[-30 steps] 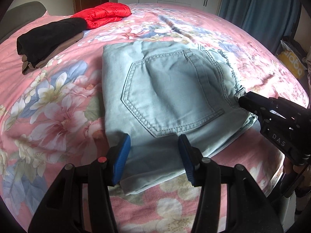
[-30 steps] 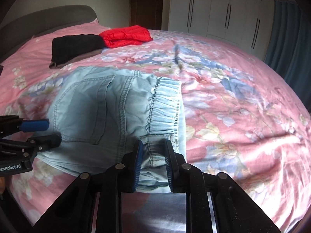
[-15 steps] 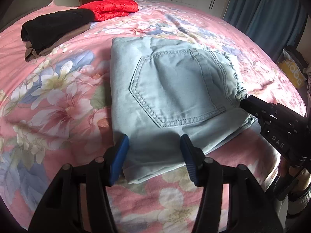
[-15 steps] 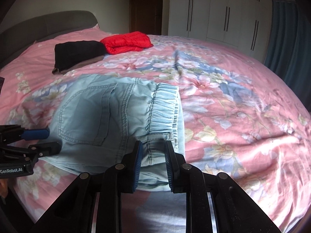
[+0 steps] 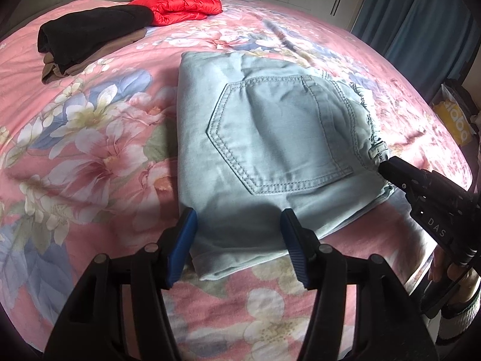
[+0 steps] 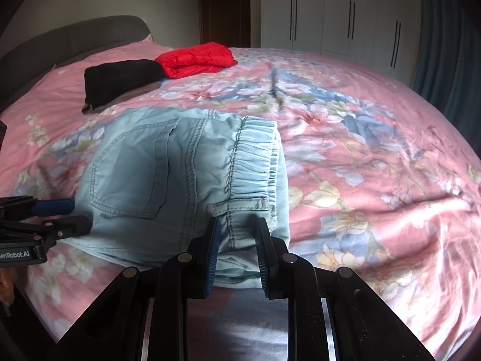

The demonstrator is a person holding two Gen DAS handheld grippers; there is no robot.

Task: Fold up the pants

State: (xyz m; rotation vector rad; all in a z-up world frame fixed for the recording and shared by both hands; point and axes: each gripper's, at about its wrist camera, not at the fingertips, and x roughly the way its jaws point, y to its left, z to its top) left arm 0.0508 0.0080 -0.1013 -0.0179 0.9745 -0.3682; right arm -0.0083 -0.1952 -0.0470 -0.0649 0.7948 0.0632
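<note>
The left gripper (image 5: 237, 243) stands with its blue pads well apart, its jaws having just been opening; the near corner of the folded pants (image 5: 270, 150) lies between the pads, which do not press on it. The right gripper (image 6: 237, 252) is narrowly set, its pads pinching the layered edge of the pants (image 6: 180, 174) at the waistband corner.

The pants are pale blue denim, folded into a compact stack of several layers. A back pocket with double stitching faces up, and a gathered elastic waistband with a belt loop runs along the right side. They lie flat near the front edge of a bed (image 6: 375, 165) with a pink flowered cover.

Farther back on the cover rest a folded black garment (image 5: 90, 30) and, touching it, a folded red padded jacket (image 5: 180, 6).
</note>
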